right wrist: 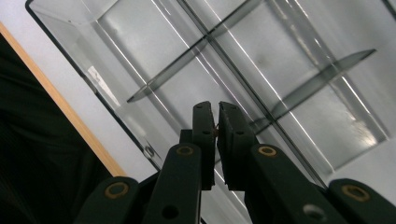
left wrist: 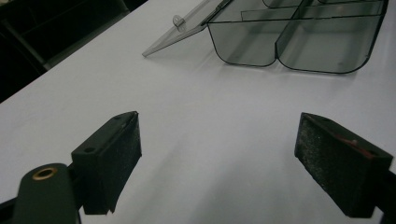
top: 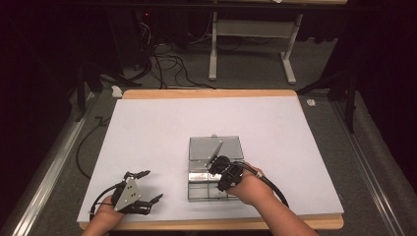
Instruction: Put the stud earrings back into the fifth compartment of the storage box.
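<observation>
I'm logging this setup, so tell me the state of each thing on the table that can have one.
Compartment box: open, its compartments look empty.
Lid: swung back, lying flat on the table.
Left claw: jaws wide apart, nothing between them, on the table apart from the box.
Right claw: jaws shut, over the box; whether something thin is pinched I cannot tell.

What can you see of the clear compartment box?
The clear compartment box looks like smoky transparent plastic, with dividers splitting its tray into compartments. Its hinged lid lies open, flat on the white table cover, away from the person. No contents visible. The right gripper hovers over the tray, jaws shut; contact unclear.
</observation>
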A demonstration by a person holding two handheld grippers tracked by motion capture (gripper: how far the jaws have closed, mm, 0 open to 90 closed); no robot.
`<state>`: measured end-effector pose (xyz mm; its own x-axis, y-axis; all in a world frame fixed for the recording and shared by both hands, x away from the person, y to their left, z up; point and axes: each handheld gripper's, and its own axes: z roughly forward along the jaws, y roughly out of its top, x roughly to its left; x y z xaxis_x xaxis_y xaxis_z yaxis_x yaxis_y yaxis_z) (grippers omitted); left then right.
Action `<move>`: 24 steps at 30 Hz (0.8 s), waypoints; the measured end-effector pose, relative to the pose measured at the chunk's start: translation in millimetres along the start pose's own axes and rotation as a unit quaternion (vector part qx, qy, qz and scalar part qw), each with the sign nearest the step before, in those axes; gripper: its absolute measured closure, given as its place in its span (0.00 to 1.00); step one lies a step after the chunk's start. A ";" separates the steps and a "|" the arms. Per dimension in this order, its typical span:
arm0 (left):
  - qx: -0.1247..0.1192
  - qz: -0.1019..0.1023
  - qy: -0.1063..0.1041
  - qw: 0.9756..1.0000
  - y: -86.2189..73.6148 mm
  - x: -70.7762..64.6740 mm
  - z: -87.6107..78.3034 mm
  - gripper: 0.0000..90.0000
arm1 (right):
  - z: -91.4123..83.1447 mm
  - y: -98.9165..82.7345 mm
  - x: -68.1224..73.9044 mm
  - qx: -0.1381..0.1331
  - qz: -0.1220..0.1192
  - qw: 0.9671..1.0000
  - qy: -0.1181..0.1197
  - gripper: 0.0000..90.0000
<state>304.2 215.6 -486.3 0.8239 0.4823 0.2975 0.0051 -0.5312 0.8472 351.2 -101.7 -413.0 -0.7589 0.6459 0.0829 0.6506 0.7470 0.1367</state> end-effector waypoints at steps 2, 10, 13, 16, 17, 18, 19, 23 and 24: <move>0.001 -0.004 0.000 1.000 0.1 1.0 0.0 0.17 | 3.5 1.0 0.9 0.004 -0.002 1.000 0.003 0.96; 0.001 -0.004 0.000 1.000 0.0 0.7 0.1 0.17 | 14.4 3.6 1.1 0.008 -0.004 1.000 0.008 0.96; -0.002 -0.002 0.000 1.000 -0.1 0.1 -0.2 0.17 | 17.9 3.8 -0.1 0.009 -0.004 1.000 0.010 0.96; 0.000 -0.004 0.000 1.000 0.0 0.9 0.0 0.17 | 20.5 3.5 -0.3 0.008 -0.003 1.000 0.014 0.96; -0.001 -0.001 0.001 1.000 -0.1 0.0 -0.3 0.17 | 20.6 3.6 -0.5 0.008 -0.001 1.000 0.013 0.96; -0.001 -0.001 0.001 1.000 -0.1 0.0 -0.3 0.17 | 20.6 3.6 -0.5 0.008 -0.001 1.000 0.013 0.96; -0.002 -0.002 0.000 1.000 -0.2 0.0 -0.2 0.17 | 21.1 3.5 -0.4 0.007 -0.001 1.000 0.014 0.95; -0.001 -0.002 0.001 1.000 -0.1 0.2 -0.1 0.17 | 20.0 3.6 -0.1 0.006 -0.004 1.000 0.014 0.93; -0.002 -0.001 0.001 1.000 -0.1 -0.1 -0.2 0.17 | 18.9 3.8 -0.1 0.007 -0.003 1.000 0.013 0.93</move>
<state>304.0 215.7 -486.4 0.8226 0.4854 0.2961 0.0050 -0.5270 0.8499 354.2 -95.9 -431.1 -0.7628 0.6377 0.1069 0.6466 0.7526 0.1242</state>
